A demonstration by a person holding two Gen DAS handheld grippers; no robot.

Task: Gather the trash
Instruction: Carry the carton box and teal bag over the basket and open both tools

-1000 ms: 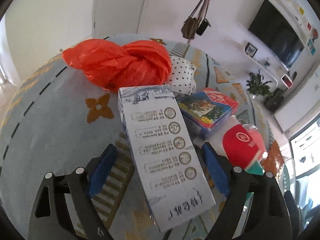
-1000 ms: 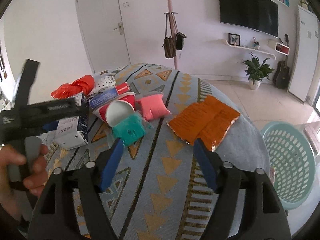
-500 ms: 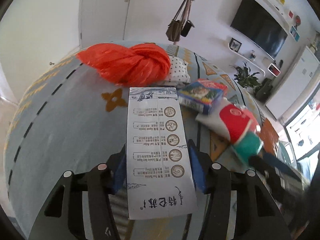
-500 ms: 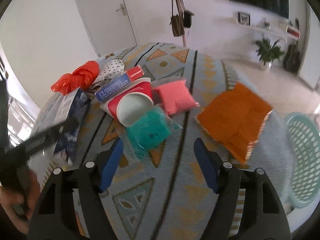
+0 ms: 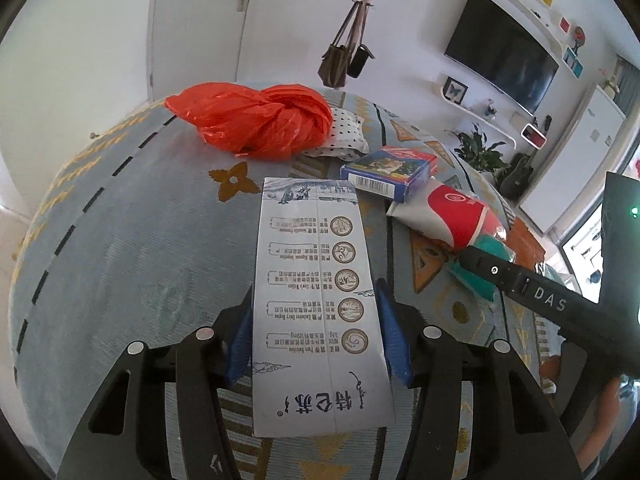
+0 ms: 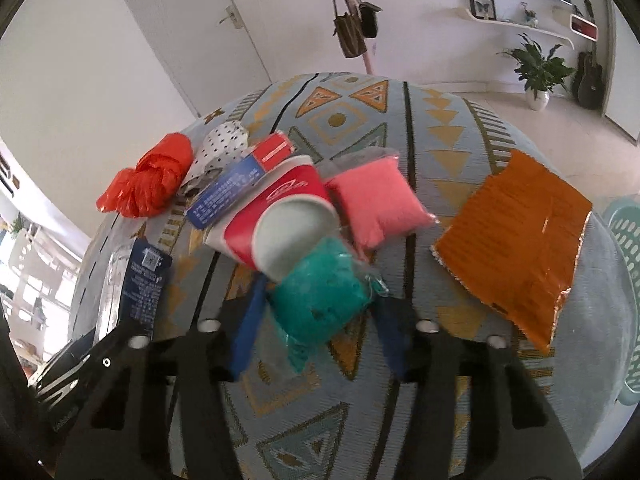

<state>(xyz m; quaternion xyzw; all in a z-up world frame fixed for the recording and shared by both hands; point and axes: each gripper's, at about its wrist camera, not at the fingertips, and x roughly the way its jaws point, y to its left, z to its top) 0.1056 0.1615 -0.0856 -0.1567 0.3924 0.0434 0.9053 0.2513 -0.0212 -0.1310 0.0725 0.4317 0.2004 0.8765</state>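
1. Clamping the milk carton [image 5: 320, 312], the left gripper [image 5: 316, 344] has its blue jaws pressed on both long sides of the flat white rectangular box; printed round emblems and Chinese characters run down its face.
2. The right gripper [image 6: 320, 332] has just been closing its jaws; they stand narrow either side of the crinkled teal packet [image 6: 320, 300], and whether they press on it cannot be told.
3. Just beyond the packet lies a red paper cup [image 6: 280, 220] on its side, rim toward the camera, touching a soft pink packet [image 6: 376, 204].
4. A rough-edged orange sheet [image 6: 516, 240] lies flat to the right, apart from the cluster.
5. The woven patterned surface [image 6: 436, 128] is bare past the sheet.
6. A blue-and-red box [image 5: 392, 168] and a crumpled orange plastic bag [image 5: 260, 120] lie farthest.
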